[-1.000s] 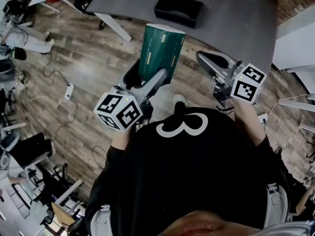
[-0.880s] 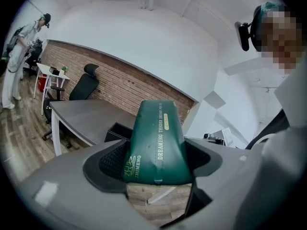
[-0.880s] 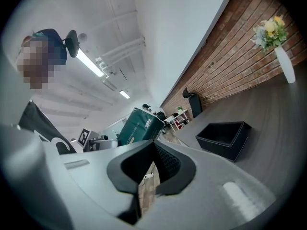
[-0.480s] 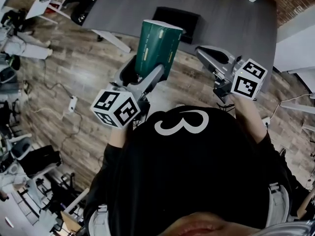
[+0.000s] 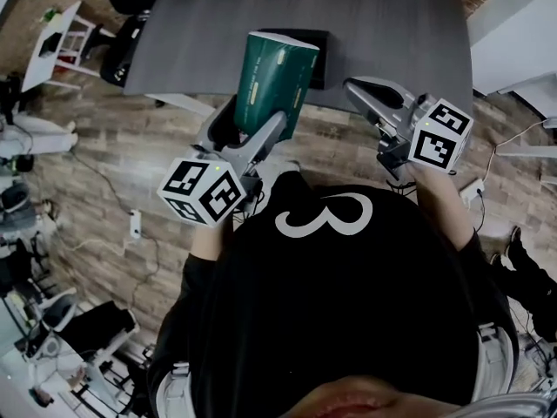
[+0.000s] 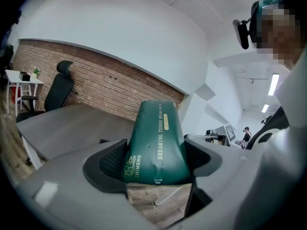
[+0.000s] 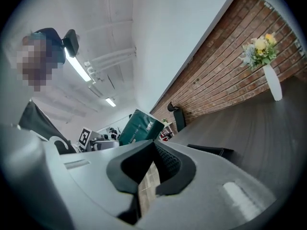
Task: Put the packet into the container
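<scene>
- Closer to the table (image 5: 392,33) than a second ago: the person has stepped in, and the packet's top now overlaps the black container (image 5: 318,59), which earlier lay well ahead of it.
- In the left gripper view the left gripper (image 6: 156,163) stands wide, with both black pads pressed on the lower end of the green packet (image 6: 156,143). The grip looks secure, and the bag bulges a little between the pads.
- The packet (image 5: 274,81) stands nearly upright above the left gripper (image 5: 252,127) and leans slightly away from the person. It is carried in the air, over the near edge of the table.
- The right gripper (image 5: 359,90) hangs just beside it to the right. In its own view the right gripper (image 7: 152,162) has its pads drawn together with nothing between them.
- The step in hand looks like the carry to the container, and the placing is not yet begun.
- To do it well, bring the packet on until it is fully over the container's opening. Then tip or lower it so the free top end goes in first, since the held end is the bottom.
- Let go only once the bag rests inside. A tall, soft bag dropped from above may topple over the low rim.
- The container's depth cannot be told from here.
</scene>
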`<state>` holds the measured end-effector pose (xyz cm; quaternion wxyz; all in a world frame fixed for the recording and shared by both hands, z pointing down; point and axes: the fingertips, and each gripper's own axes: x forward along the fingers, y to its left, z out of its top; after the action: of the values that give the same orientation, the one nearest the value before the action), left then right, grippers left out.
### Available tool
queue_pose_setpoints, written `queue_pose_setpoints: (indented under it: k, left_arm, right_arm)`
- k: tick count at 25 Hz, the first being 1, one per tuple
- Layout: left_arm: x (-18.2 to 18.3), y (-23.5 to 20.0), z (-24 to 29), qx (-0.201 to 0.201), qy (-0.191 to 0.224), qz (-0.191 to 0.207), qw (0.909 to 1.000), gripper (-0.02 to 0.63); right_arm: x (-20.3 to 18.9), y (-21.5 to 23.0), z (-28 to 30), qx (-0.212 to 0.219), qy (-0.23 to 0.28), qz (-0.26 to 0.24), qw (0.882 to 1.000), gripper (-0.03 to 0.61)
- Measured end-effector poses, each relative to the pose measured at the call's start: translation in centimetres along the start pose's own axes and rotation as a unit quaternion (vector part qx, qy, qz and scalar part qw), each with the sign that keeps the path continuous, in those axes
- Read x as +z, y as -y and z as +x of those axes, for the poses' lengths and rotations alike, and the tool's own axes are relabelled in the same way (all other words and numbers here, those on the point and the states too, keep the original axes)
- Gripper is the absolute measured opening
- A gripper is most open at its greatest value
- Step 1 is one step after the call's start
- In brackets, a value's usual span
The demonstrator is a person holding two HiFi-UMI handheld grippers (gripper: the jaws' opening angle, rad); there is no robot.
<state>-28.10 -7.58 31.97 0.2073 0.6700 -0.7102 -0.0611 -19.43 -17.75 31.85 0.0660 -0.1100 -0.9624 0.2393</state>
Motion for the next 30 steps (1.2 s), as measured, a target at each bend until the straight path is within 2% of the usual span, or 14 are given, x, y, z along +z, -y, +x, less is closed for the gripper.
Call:
queue_pose_setpoints:
  k: [6,12,17,20,25,30]
  left_arm:
    - [1.3,-1.5,2.8,-0.065,-0.027,0.018,0.9973,0.388]
    - [1.7,-3.5,5.7,-0.123,-0.067,0.048,0.9890,0.388]
    - [2.4,-5.4,7.5,-0.154,-0.095,0.124,0.9756,0.388]
    - [3.0,-5.8,8.4,-0.190,-0.110,0.166,0.9613,0.388]
    - [3.1,-7.1,10.0,-0.226,-0.131,0.265,0.9281,0.388]
    - [1.9,-8.0,11.4,-0.262,-0.158,0.300,0.9037,0.387]
  right_arm:
    - [0.7,1.4,0.6,-0.054,0.024,0.009,0.998,0.002]
    - [0.8,3.0,1.1,-0.104,0.056,0.021,0.993,0.002]
    - [0.6,3.7,1.6,-0.141,0.075,0.029,0.987,0.002]
    - [0.3,3.7,1.3,-0.171,0.088,0.035,0.981,0.002]
    - [-0.6,4.2,1.0,-0.213,0.106,0.046,0.970,0.002]
    - [-1.3,4.3,0.4,-0.244,0.120,0.053,0.961,0.002]
